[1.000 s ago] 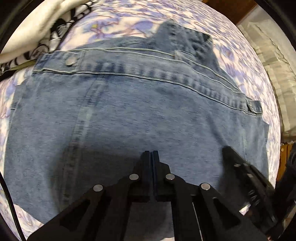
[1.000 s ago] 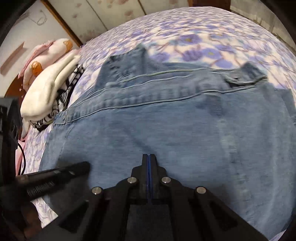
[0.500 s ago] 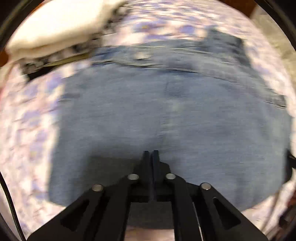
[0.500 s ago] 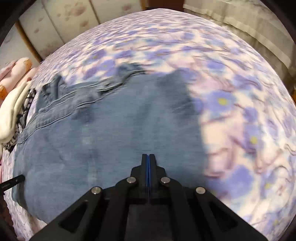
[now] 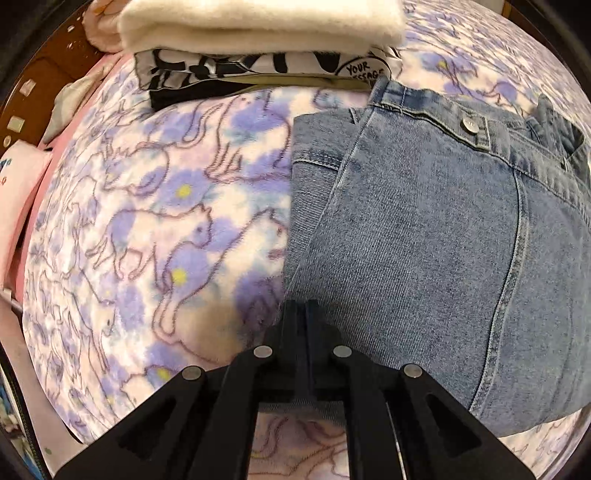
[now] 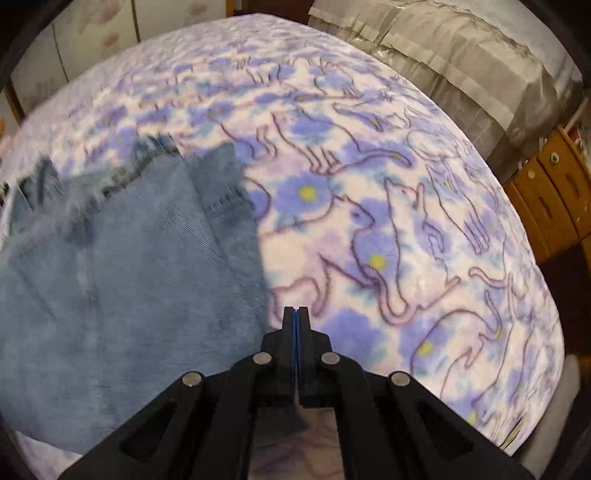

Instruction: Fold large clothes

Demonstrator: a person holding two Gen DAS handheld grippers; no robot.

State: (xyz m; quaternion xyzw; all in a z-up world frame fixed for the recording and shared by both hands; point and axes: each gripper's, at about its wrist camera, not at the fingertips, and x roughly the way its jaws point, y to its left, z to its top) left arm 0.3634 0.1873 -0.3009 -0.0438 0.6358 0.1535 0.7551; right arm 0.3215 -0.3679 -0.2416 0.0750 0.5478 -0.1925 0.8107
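A second ago both claws hung over the middle of the denim jacket (image 5: pixel 424 240); now the left claw (image 5: pixel 303 306), closed and empty, sits at the jacket's left edge and the right claw (image 6: pixel 295 314), closed and empty, beyond its right edge over the cat-print blanket (image 6: pixel 388 229). I judge side folds come next. On the folded shirt (image 5: pixel 258 70), upper middle of the left view, "YOUR" reads.

Light blue, faded denim garment (image 5: pixel 424 240) with paler stitched seams and one silver metal button (image 5: pixel 470 123). Fleece blanket (image 6: pixel 388 240): white ground, purple-blue flowers with yellow centres, purple outline cats. Folded cream-white cloth (image 5: pixel 258 26) sits atop a black-and-white printed fabric (image 5: pixel 258 70). Both matt black grippers; the right gripper (image 6: pixel 296 311) shows a blue strip between its pads.
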